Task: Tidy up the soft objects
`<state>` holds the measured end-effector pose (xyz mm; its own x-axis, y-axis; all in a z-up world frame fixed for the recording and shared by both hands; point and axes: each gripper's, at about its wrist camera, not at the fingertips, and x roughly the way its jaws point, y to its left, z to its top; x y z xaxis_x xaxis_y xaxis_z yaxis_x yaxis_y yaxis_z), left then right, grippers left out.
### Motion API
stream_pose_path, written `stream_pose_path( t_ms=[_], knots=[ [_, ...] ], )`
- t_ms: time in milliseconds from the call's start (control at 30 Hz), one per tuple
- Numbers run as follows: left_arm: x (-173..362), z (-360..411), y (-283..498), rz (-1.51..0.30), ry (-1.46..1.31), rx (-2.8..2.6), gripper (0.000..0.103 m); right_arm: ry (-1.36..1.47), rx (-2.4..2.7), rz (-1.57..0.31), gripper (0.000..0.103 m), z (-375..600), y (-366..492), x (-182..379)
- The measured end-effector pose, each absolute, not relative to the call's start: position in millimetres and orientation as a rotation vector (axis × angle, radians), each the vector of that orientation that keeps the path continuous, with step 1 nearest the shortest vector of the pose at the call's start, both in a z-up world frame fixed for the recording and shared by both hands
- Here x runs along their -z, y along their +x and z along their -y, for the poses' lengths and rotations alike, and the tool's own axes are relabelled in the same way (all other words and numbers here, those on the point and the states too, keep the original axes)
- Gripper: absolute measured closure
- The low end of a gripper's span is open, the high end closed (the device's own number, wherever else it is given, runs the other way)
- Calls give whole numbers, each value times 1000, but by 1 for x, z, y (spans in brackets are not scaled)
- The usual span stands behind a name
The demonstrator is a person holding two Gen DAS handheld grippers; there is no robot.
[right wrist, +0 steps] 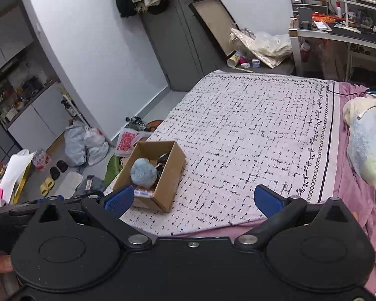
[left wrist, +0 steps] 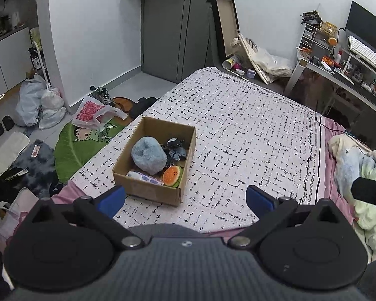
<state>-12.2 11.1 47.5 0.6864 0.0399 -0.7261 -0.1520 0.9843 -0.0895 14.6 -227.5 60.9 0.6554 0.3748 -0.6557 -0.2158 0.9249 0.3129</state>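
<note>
Both your left gripper (left wrist: 185, 198) and right gripper (right wrist: 194, 199) hang above the bed with fingers spread wide, holding nothing. The soft objects — blue plush ball (left wrist: 148, 158), burger toy (left wrist: 172, 175) — sit in the cardboard box (left wrist: 148, 188) on the checked blanket (left wrist: 250, 130). Judging by this, little remains; scan the blanket for strays before descending.

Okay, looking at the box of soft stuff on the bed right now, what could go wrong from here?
1. The box sits near the bed's left edge, above floor clutter; a nudge might tip it off.
2. The blue plush fills much of the box and partly covers the pack in front, so reaching in may be awkward.
3. Both hand-held grippers are open, well short of the box.
</note>
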Motion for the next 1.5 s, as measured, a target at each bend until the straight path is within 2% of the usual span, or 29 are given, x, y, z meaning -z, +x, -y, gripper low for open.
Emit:
stream_pose_path(
  t_ms=[600,1500],
  knots=[
    [-52,-17,-36,-800,-109,-123,1,186,-329,-809,0,223,1,-52],
    [-53,-3,-32,-805,-88,-105,1,186,-300,-819,0,228,4,-46]
  ],
)
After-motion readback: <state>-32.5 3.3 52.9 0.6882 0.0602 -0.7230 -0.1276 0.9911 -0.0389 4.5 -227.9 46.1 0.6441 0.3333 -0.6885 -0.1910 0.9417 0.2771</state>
